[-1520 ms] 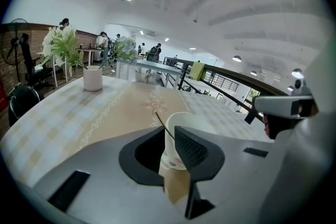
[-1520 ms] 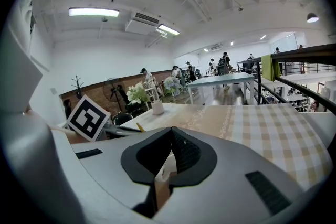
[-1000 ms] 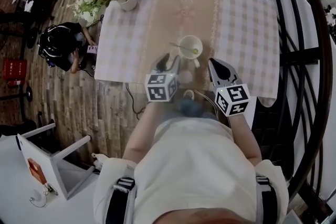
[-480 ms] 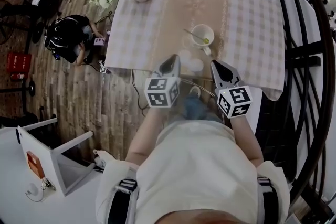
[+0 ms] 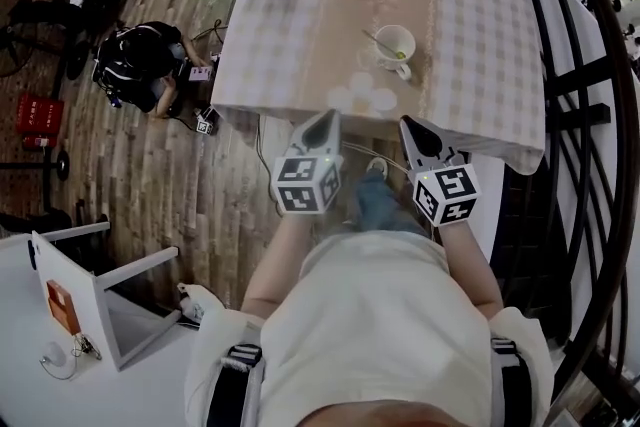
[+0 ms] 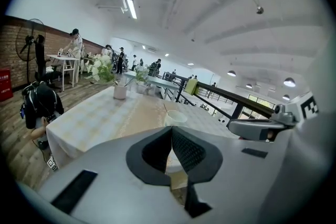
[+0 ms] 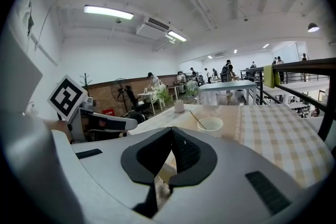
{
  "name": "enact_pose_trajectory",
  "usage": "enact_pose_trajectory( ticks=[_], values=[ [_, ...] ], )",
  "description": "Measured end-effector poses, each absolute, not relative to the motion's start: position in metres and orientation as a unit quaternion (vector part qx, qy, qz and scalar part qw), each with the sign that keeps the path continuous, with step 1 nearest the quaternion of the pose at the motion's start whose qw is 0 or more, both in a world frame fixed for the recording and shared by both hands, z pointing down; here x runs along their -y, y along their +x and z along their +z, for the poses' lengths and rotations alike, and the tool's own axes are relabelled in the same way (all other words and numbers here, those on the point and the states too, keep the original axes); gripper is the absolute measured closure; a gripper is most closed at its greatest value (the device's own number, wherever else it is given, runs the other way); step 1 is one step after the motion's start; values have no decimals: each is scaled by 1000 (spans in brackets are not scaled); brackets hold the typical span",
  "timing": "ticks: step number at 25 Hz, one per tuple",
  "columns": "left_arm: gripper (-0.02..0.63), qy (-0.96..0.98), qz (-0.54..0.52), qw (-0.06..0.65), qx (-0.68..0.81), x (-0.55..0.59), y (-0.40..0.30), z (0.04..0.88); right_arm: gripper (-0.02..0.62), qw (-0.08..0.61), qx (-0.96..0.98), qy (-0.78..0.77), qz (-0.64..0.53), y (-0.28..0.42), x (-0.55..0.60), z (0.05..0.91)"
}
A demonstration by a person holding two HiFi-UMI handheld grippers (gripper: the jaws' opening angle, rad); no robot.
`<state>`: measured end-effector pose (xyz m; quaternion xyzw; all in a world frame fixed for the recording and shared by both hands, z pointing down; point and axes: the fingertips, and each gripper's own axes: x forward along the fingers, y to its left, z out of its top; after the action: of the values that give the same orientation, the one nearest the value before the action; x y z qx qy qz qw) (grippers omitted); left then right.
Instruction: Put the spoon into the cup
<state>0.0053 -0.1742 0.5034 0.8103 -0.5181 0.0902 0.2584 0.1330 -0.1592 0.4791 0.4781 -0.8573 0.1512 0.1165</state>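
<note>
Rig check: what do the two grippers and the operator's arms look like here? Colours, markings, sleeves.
The left gripper and right gripper match: grey wedge-shaped bodies tapering to a point, with black ribbed pads inside. Each carries a white cube printed with black square markers. The person wears a pale top with dark shoulder straps; the forearms are bare.

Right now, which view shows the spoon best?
The head view: it looks down into the cup, showing the spoon resting inside with its handle over the rim. The right gripper view shows only the handle sticking out; the left gripper view shows a thin sliver of handle above the cup.
</note>
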Motion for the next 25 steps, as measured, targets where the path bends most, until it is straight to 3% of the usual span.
enact_pose_trajectory(
  ticks=[25],
  values=[
    [601,811,53,246,528,29,-27,471,595,95,874,463,110,102,30,449]
  ],
)
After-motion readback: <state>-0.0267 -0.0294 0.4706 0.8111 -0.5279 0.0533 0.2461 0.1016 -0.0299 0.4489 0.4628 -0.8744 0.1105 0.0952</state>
